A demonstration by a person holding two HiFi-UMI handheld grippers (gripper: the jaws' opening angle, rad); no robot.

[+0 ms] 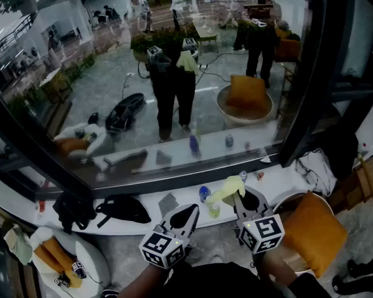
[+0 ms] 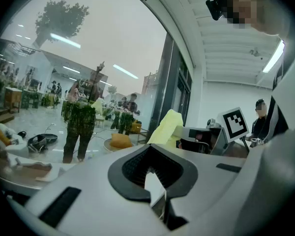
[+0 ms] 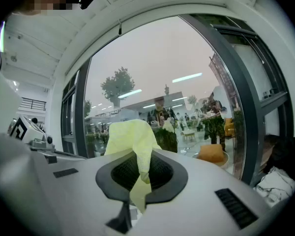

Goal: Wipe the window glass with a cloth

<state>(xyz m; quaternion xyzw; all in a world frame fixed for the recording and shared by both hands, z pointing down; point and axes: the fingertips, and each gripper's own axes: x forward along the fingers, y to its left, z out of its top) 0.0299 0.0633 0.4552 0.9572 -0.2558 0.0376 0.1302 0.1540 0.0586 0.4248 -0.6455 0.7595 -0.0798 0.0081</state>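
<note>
My right gripper [image 3: 137,178] is clamped on the cloth [image 3: 130,137], left gripper [image 2: 150,173] jaws together, empty. I'd press flat on the glass [image 1: 174,73], overlapping strokes.

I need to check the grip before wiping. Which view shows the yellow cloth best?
The right gripper view: the yellow cloth sits large and centred, pinched in the shut jaws of the right gripper. The head view shows it small, at that gripper's tip; the left gripper view shows it side-on, farther off.
</note>
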